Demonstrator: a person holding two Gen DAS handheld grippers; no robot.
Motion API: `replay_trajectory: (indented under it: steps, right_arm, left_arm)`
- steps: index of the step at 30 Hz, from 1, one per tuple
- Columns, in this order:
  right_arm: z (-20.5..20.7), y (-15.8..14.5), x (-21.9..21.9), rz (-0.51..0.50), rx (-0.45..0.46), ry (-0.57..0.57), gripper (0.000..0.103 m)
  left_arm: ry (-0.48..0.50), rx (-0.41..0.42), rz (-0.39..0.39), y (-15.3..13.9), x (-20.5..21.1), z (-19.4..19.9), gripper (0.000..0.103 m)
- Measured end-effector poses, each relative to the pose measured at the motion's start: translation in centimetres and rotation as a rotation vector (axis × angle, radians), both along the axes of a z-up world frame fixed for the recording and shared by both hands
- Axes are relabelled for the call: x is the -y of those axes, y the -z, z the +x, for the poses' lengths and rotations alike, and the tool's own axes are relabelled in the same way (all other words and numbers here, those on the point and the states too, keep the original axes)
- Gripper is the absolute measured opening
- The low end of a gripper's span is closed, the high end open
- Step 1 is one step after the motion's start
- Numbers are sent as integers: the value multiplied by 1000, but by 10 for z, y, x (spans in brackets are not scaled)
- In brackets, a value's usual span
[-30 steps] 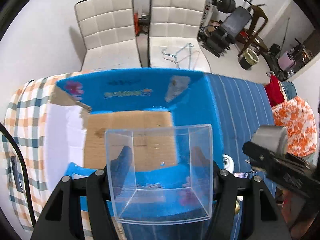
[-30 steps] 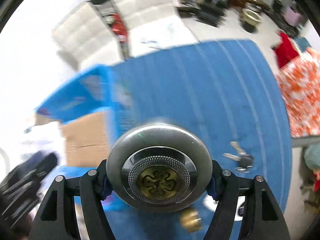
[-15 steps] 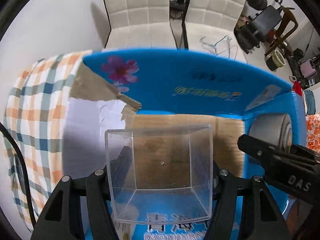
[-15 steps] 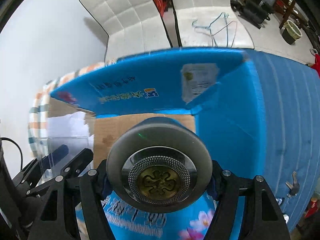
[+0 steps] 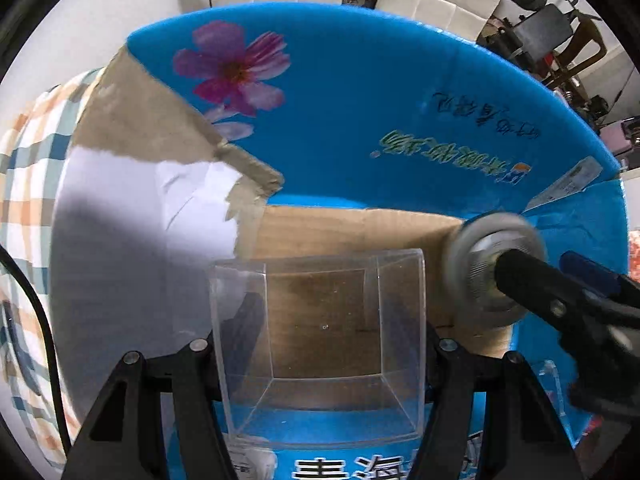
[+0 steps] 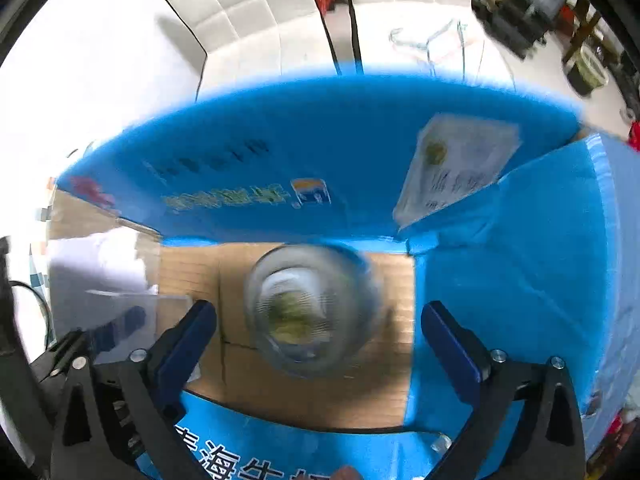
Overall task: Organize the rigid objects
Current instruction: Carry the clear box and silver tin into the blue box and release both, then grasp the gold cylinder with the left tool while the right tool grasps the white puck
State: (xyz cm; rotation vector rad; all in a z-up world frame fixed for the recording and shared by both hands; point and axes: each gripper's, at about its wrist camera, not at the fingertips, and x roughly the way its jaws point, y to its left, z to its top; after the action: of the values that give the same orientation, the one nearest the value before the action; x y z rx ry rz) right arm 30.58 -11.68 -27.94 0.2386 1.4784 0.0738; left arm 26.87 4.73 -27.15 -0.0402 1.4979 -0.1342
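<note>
A blue cardboard box (image 5: 360, 112) with a brown floor stands open below both grippers. My left gripper (image 5: 320, 344) is shut on a clear plastic square container (image 5: 320, 340) and holds it over the box's near left part. My right gripper (image 6: 318, 332) is open, its blue pads wide apart. A round grey metal tin (image 6: 312, 312) with a gold centre is blurred between and beyond the pads, free of them, over the box floor (image 6: 320, 392). The tin also shows in the left wrist view (image 5: 480, 272), at the right gripper's tip.
The box's far flap (image 6: 320, 152) stands up with a white label (image 6: 456, 164). A torn brown flap and white paper (image 5: 152, 200) lie at the left, over a checked cloth (image 5: 28, 184). White padded chairs (image 6: 256, 12) stand behind.
My right gripper has opened and let go of the tin, which is dropping into the box. Both grippers have moved further over the box; the left still holds the clear container.
</note>
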Motion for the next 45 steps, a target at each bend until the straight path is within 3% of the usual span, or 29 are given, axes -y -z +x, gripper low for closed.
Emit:
replay_trajectory:
  steps: [4,6,10,17,20,25,27,34,45]
  right_arm:
    - [-1,-24,6,-33,40,0,103]
    - [-2,-29,13,-49,39,26,103]
    - [6,-24,32,-53,22,64,103]
    - [15,-13,40,-74,31,101,103]
    - [18,-14,38,-92,36,91,103]
    - [17,-16,31,-101,46,74,103]
    - [12,-19,29,-99,48,67,103]
    - [-21,-36,25,-24,53,68,103]
    - [-90,-93,10,15,114,32,103]
  left_arm:
    - [30,15,-54,-2,14,9,62]
    - [39,23,-41,2,21,15,62]
    - [53,51,-51,4,23,29,67]
    - [40,25,-125,11,21,39,75]
    - [37,-27,-144,22,24,44,93]
    - [12,-19,-134,14,14,35,96]
    - [5,18,-115,-1,9,30,98]
    - [30,142,63,-51,-6,-9,101]
    - [-6,250,153,-107,-13,-72,102]
